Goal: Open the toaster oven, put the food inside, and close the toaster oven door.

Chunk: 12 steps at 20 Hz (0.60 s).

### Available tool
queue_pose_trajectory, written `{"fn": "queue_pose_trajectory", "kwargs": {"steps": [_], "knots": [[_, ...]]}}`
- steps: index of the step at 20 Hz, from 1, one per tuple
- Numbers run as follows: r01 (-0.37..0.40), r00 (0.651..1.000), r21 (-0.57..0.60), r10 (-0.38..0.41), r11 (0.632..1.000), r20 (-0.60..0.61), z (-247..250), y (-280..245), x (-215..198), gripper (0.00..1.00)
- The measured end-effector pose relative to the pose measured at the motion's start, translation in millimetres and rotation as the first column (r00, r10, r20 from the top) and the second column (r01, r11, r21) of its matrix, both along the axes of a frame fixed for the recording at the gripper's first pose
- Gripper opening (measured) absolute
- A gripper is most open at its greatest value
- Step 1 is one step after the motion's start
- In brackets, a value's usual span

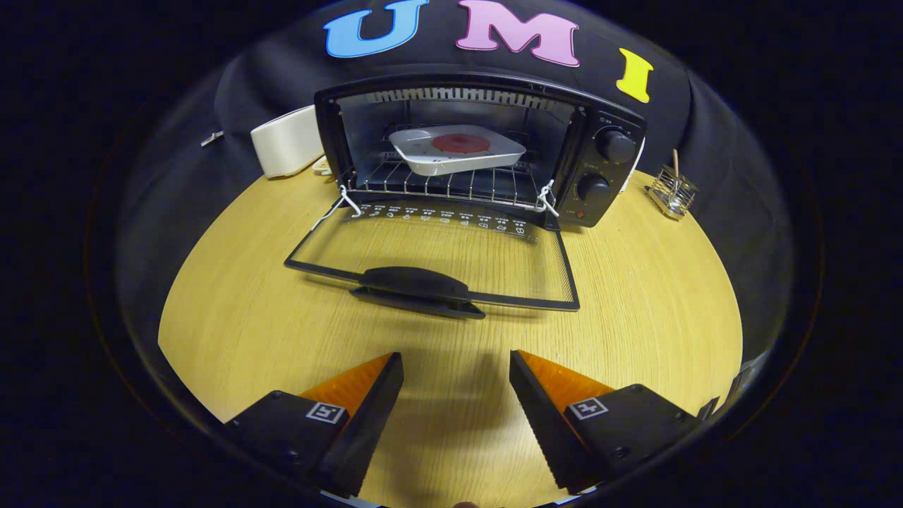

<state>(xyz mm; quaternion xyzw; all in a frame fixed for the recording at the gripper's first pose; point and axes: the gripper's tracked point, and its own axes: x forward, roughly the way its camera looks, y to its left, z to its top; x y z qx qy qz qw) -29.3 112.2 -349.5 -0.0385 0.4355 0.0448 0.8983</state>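
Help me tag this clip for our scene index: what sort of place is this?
Probably a staged kitchen-style tabletop inside a recording booth. A toaster oven stands open on a round wooden table, a white dish on its rack, black cloth behind. The gripper hangs before the door, fingers open.

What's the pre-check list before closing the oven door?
1. Food inside: white tray with a red round item sits on the wire rack in the toaster oven. ok.
2. Tray clear of the door's swing: it looks set back from the rack's front edge. ok.
3. Door fully down, flat over the wooden table. Not yet closed: not ok.
4. Door handle faces the gripper, just ahead of the fingers, unobstructed. ok.
5. Fingers open, holding nothing, apart from the handle. ok.
6. Hinge wires at the door corners seated: cannot tell.
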Motion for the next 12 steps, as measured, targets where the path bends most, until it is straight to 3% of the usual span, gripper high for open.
{"fn": "queue_pose_trajectory", "kwargs": {"steps": [4,8,12], "knots": [[0.015,0.999,-0.015,-0.015,1.000,-0.049,-19.0,8.0,13.4,0.98],[0.047,0.999,-0.001,-0.047,0.999,-0.023,-16.6,8.9,32.3,0.99],[0.022,1.000,-0.028,-0.022,0.999,-0.019,-13.5,7.7,40.5,1.00]]}}
